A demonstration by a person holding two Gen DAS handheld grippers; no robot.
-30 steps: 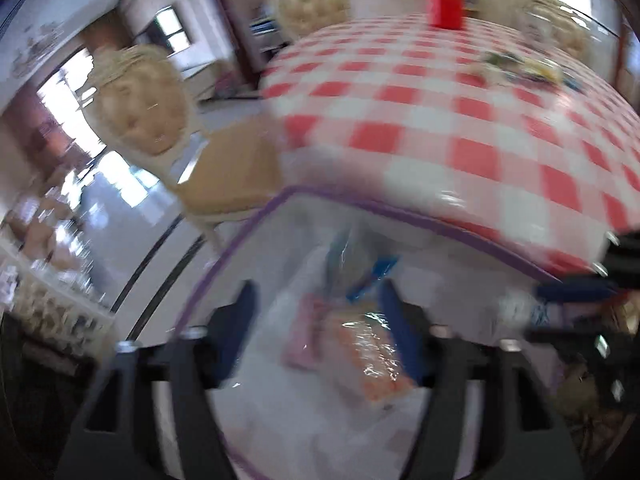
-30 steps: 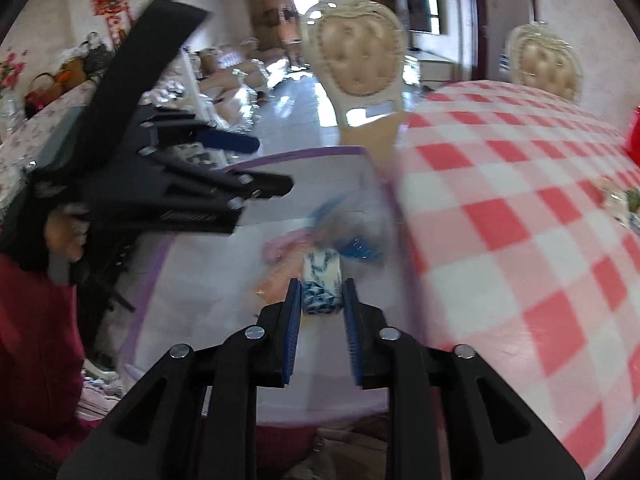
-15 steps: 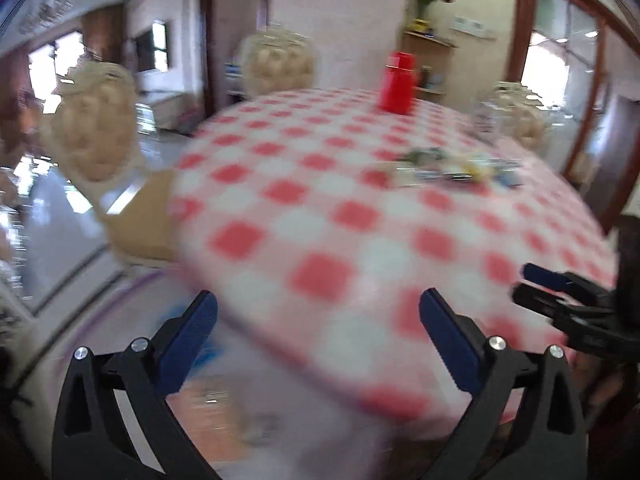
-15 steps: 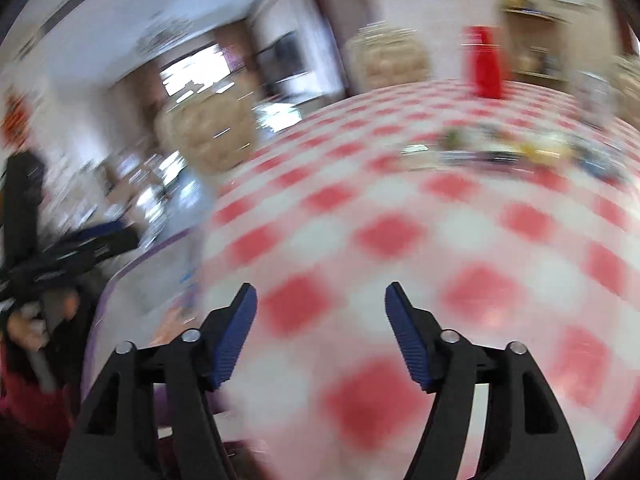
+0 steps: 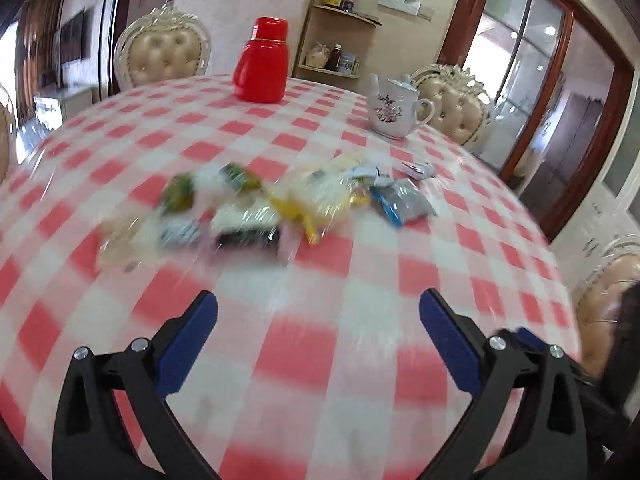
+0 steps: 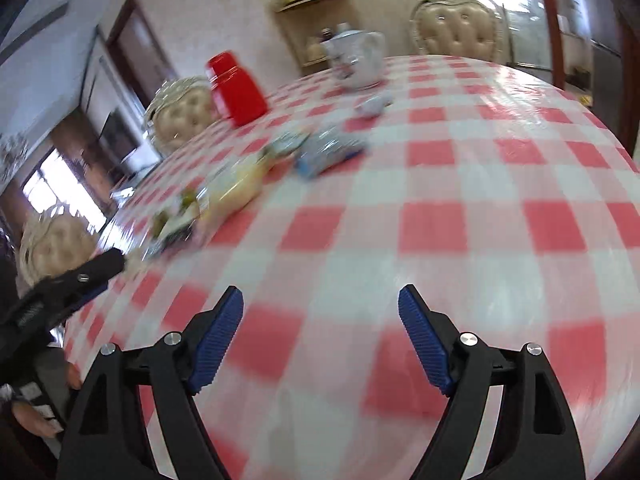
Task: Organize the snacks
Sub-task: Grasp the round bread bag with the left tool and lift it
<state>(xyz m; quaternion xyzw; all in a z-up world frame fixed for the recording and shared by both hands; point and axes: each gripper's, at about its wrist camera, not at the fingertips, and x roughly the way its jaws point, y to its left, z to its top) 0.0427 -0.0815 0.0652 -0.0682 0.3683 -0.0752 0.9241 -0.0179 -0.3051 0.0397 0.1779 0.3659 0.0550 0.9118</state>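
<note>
We've swung both grippers off the bin back over the table (image 5: 120, 128). Left gripper (image 5: 318, 338) gapes empty; right gripper (image 6: 320, 334) is opening, empty. Snacks (image 5: 280, 204) lie ahead mid-table; we should approach one packet squarely.

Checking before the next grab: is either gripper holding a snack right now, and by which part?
Nothing is held. The left gripper is open and empty; the right gripper is opening, nothing between its jaws.

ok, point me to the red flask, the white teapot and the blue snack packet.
red flask (image 5: 262, 74): left wrist view, middle of its body.
white teapot (image 5: 390, 114): left wrist view, on its flowered belly.
blue snack packet (image 6: 328, 152): right wrist view, middle of the blurred wrapper.
</note>
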